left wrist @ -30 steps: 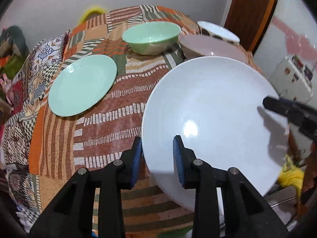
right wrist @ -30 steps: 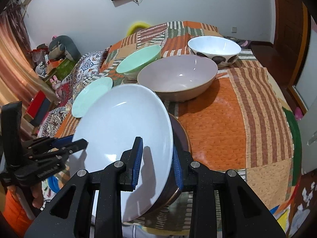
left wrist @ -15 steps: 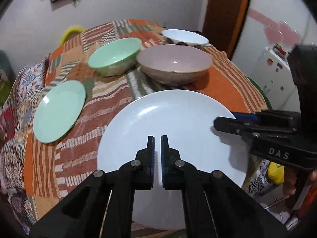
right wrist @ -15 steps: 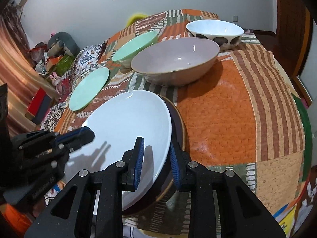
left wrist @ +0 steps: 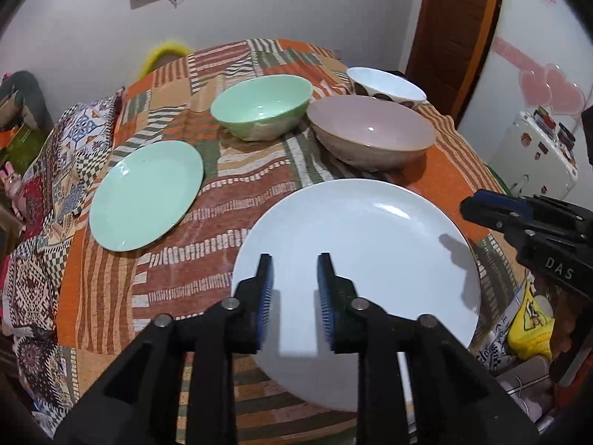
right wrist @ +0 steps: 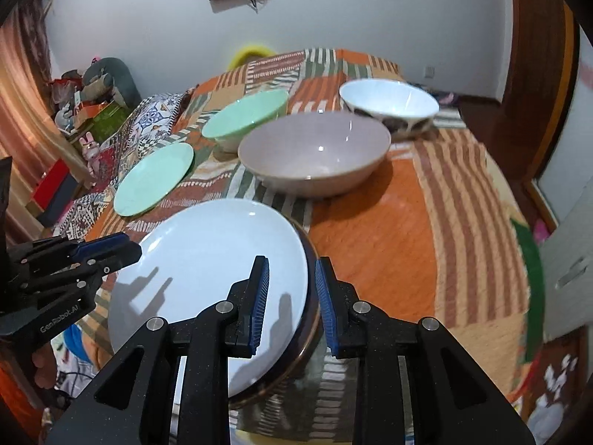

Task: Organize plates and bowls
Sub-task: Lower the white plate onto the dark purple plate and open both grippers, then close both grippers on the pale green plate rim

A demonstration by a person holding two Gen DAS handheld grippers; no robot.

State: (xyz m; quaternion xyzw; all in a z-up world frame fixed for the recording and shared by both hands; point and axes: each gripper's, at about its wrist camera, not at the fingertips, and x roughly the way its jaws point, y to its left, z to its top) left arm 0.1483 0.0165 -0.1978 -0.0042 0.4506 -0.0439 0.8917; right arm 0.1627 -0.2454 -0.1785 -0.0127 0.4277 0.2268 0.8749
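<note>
Two plates are stacking near the table edge — the white plate (right wrist: 207, 259) is sitting on a dark plate (right wrist: 309, 319), glazed, stiff and breakable, best pinched at the rim. One green plate (left wrist: 146, 194) is lying apart. Three bowls are standing behind. Left gripper (left wrist: 294, 289) and right gripper (right wrist: 291, 296) are both hanging spread, gripping nothing.
</note>
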